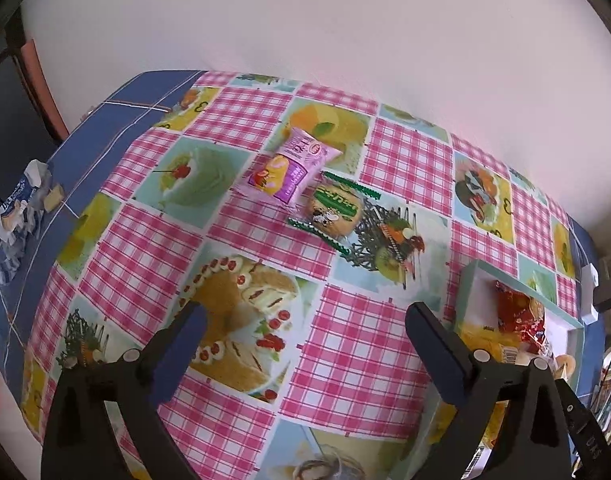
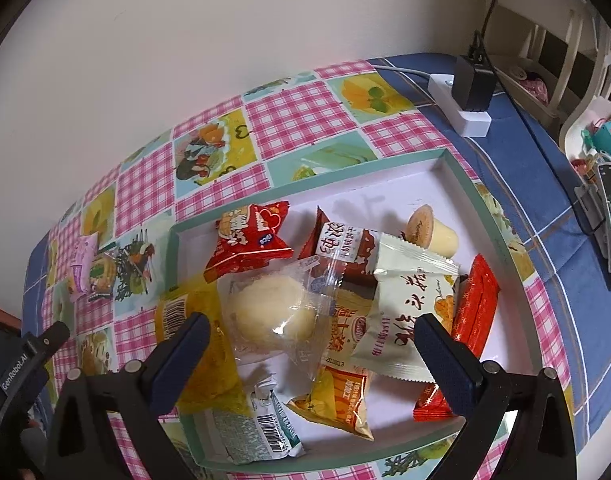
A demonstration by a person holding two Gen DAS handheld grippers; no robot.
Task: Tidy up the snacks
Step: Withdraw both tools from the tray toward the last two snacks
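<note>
**Two packets left out, tray nearly full**

Plain white wall behind; table w/ pink-check cloth printed in cake and fruit pics, blue cloth showing round the edges.

Far left in the left wrist view, a crumpled blue-white wrapper lies on the blue edge, well apart from the rest. Can't tell if it's rubbish or a snack.

Left gripper hovers over bare cloth, jaws wide open, nothing between them. It points toward the two loose items ahead: pink packet and green-edged biscuit packet, touching, corner over corner. These look like the last snacks outside the tray, so prob the next pick; the pink one is nearer the gripper's left side.

Right of that, teal-rimmed tray, white inside, is the collecting spot. Snacks are heaped at its near end rather than lined up: red heart packet, brown packet, clear-wrapped pastry on top of the heap, white packet, jelly cup on its side, red-orange packet against the right wall. Far end of tray is bare, so there's room.

Right gripper sits above the heap, jaws fully open, pastry below the gap but not pinched. Reads as a release, or a pause before tidying.

Far right: white power strip w/ black plug, off the work area.
</note>
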